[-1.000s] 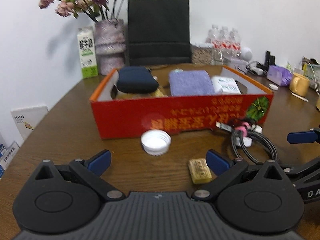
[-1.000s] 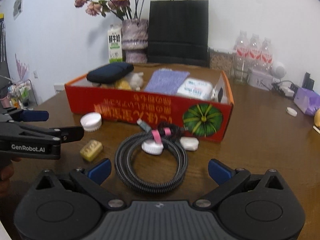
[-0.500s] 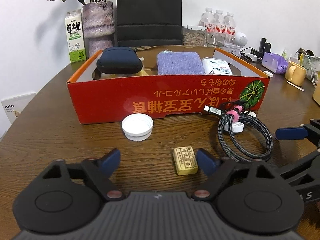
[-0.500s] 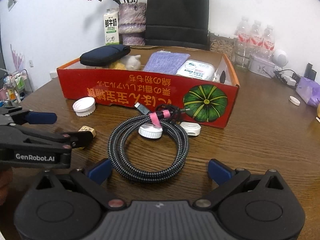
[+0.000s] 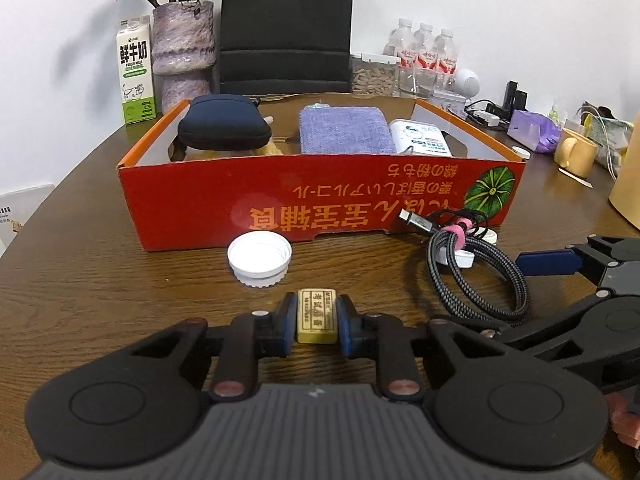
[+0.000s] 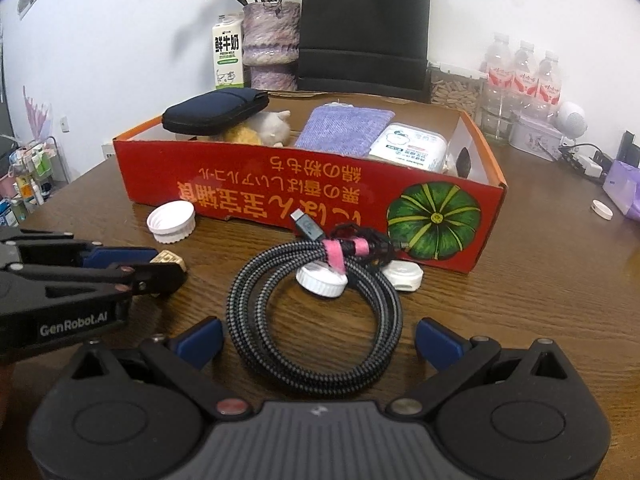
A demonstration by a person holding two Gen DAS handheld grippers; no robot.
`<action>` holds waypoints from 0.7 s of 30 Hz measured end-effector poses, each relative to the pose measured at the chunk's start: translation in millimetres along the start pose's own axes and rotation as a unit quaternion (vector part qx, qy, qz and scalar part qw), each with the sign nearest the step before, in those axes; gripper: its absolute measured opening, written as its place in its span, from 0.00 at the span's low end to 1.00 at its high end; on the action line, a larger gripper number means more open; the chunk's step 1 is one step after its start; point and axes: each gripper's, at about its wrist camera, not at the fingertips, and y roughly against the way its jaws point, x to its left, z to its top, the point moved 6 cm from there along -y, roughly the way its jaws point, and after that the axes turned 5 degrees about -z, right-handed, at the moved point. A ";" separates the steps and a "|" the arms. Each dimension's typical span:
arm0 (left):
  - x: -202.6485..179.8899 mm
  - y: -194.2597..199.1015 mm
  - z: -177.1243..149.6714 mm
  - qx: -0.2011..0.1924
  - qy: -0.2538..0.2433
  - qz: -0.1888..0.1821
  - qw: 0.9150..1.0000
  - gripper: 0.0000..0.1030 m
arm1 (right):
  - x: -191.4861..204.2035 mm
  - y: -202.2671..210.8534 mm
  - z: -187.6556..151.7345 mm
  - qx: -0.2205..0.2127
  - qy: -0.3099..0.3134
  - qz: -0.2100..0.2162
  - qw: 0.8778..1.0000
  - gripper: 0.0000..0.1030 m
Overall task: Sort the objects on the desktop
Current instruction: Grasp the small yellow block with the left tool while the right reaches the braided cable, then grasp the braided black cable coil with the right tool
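A small yellow block [image 5: 317, 316] lies on the brown table in front of the red cardboard box [image 5: 320, 200]. My left gripper [image 5: 317, 312] has its jaws closing around the block, and both blue pads touch its sides. From the right wrist view the block [image 6: 172, 259] peeks out past the left gripper [image 6: 160, 264]. A coiled braided cable [image 6: 240, 304] with a pink tie rests between the spread fingers of my right gripper [image 6: 318, 340], which stands open without touching it. In the box are a dark pouch [image 5: 224, 126], a purple cloth [image 5: 344, 130] and a white pack [image 5: 420, 138].
A white cap [image 5: 260, 258] lies just beyond the block. A smaller cap [image 6: 320, 280] and a white case [image 6: 404, 274] sit under the cable. Behind the box stand a milk carton [image 5: 135, 72], a vase [image 5: 182, 52], a black bag [image 5: 286, 28] and water bottles [image 5: 424, 56]. A yellow mug [image 5: 576, 152] is at right.
The left gripper's jaws have come together from wide open onto the yellow block. The right gripper has edged closer to the coiled cable.
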 end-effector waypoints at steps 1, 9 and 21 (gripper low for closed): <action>1.2 0.1 0.3 0.000 0.002 0.000 1.000 0.21 | 0.2 -0.7 1.0 0.000 0.000 -0.001 1.000 1.00; 14.1 1.2 0.7 -0.006 0.014 0.009 1.000 0.21 | 0.7 -8.1 8.8 0.000 -0.015 0.003 1.000 0.95; 14.6 2.4 -0.4 -0.011 0.011 0.009 1.000 0.21 | 6.5 15.6 9.0 -0.050 0.008 0.006 0.999 0.86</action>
